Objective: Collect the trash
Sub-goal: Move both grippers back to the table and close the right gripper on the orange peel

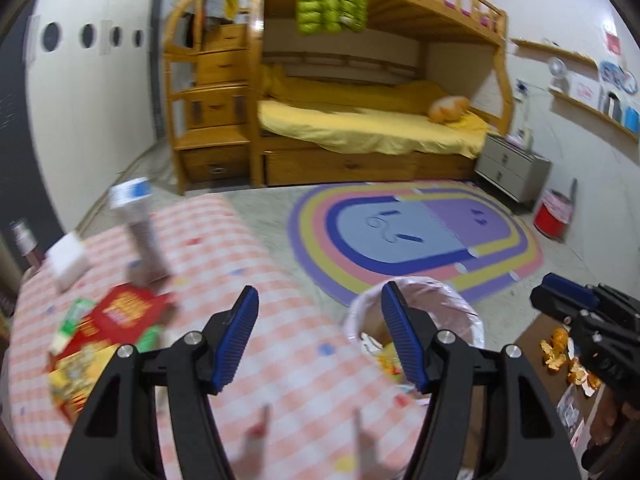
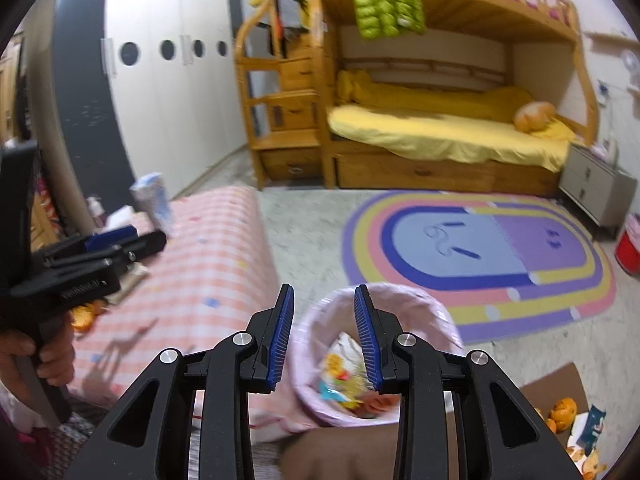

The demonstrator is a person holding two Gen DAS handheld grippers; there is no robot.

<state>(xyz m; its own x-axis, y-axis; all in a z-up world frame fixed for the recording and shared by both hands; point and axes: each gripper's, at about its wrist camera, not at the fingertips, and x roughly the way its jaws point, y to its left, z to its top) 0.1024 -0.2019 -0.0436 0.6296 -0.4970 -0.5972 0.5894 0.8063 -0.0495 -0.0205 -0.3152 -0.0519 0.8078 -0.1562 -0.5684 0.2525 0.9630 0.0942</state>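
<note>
My left gripper [image 1: 318, 296] is open and empty above the pink checked table [image 1: 248, 280]. Red and yellow snack packets [image 1: 108, 320] lie on the table to its left. A bin lined with a pink bag [image 1: 424, 292] stands by the table's right edge and holds colourful wrappers [image 2: 344, 372]. My right gripper [image 2: 324, 296] is open and empty, held above that bin [image 2: 416, 304]. Orange peels [image 1: 560, 350] and scraps lie on brown cardboard at the right, also in the right wrist view [image 2: 564, 408]. The left gripper also shows at the left in the right wrist view [image 2: 112, 240].
A blue-and-white carton [image 1: 134, 216] and a white box [image 1: 68, 258] stand on the table's far side. A rainbow rug [image 1: 412, 236], a wooden bunk bed [image 1: 360, 120], a grey nightstand [image 1: 512, 168] and a red bin [image 1: 554, 216] lie beyond.
</note>
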